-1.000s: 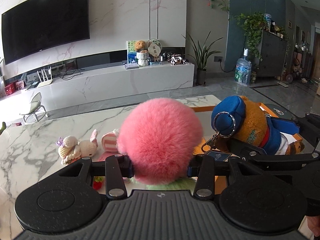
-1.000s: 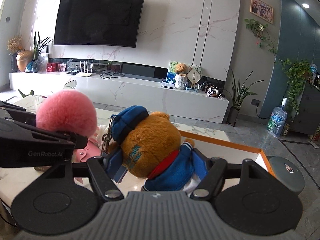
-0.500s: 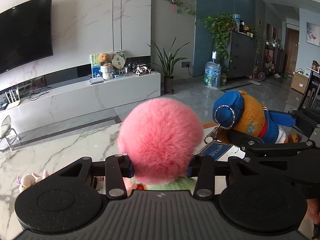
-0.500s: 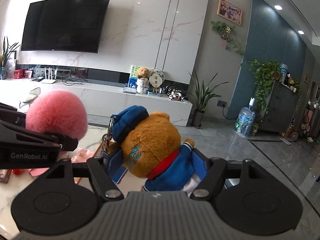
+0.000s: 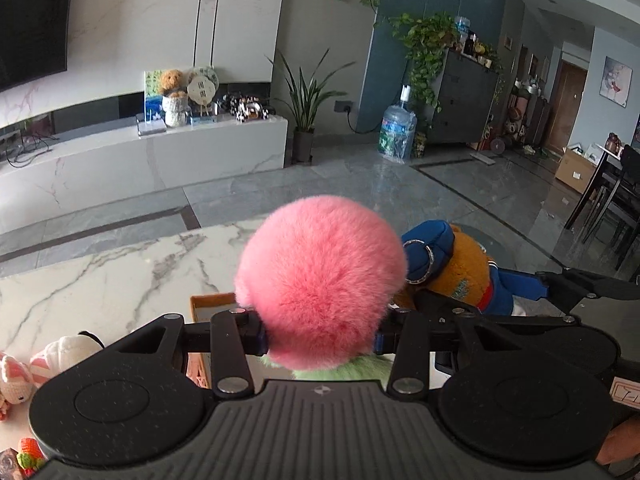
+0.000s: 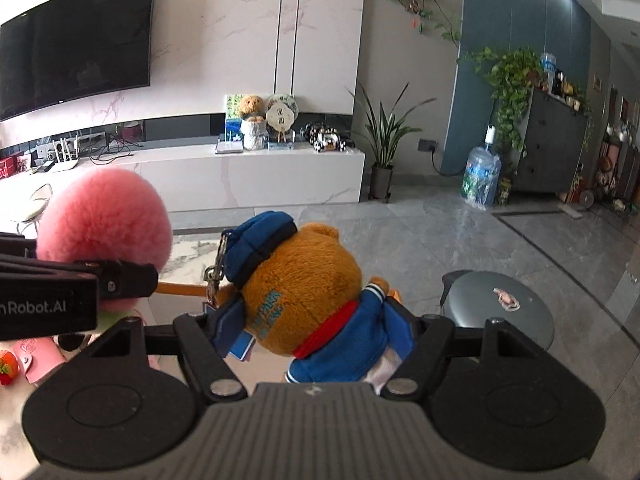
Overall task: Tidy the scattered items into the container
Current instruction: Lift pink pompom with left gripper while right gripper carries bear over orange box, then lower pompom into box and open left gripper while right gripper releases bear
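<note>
Holding a fluffy pink pompom [image 5: 320,280] clamped in our left tool [image 5: 318,328], we carry it in the air above the near end of an orange-rimmed box [image 5: 212,302], which we take to be the container. Our right tool [image 6: 316,332] is clamped on a brown plush bear [image 6: 304,284] in a blue cap and jacket, held just right of the pompom and over the box's far orange rim [image 6: 180,289]. Neither toy lies in the box; both hang above or beside it, so we judge these two are on their way in and need only a lowering and a letting go.

Work is left on the marble surface [image 5: 100,280]: a white and pink crocheted toy [image 5: 24,372] lies at the near left, a small strawberry-like piece [image 5: 28,456] sits nearer still, and in the right view a pink pouch [image 6: 38,354] and a red strawberry [image 6: 6,368] lie loose. What the box already holds we cannot tell, since the tools hide most of it.
</note>
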{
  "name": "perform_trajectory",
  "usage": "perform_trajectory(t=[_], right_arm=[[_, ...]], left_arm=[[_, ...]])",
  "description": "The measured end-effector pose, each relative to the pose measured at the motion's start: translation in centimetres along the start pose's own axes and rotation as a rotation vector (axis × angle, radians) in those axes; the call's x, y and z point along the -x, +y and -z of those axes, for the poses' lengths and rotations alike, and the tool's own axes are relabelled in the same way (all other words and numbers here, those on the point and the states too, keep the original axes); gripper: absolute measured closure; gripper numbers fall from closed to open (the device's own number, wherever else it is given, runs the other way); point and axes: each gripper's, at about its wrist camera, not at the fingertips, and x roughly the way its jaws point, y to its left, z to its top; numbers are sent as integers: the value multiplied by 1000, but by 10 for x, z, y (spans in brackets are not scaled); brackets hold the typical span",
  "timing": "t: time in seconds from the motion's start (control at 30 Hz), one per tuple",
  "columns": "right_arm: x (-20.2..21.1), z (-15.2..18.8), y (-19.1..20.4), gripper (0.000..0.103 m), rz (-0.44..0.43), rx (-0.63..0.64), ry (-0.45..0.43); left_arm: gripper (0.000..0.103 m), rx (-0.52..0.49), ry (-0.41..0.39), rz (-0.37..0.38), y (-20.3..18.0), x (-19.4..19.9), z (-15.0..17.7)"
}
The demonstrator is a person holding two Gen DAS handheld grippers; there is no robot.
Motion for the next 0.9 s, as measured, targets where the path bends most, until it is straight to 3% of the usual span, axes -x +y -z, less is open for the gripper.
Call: perform_trajectory(t=[0.27, 0.37, 0.73, 0.9], right_arm=[[-58, 9, -9, 29, -37, -82, 154], [-80, 13, -12, 29, -53, -143, 234], [-129, 25, -29, 29, -164, -406, 445], [-137, 25, -16, 29, -157, -401, 509]], left_arm=[[53, 28, 242, -37, 27, -65, 19], [53, -11, 288, -58, 31, -77, 22], [50, -145, 360, -125, 18, -104, 25], [46, -218, 358, -158, 9, -111, 31]])
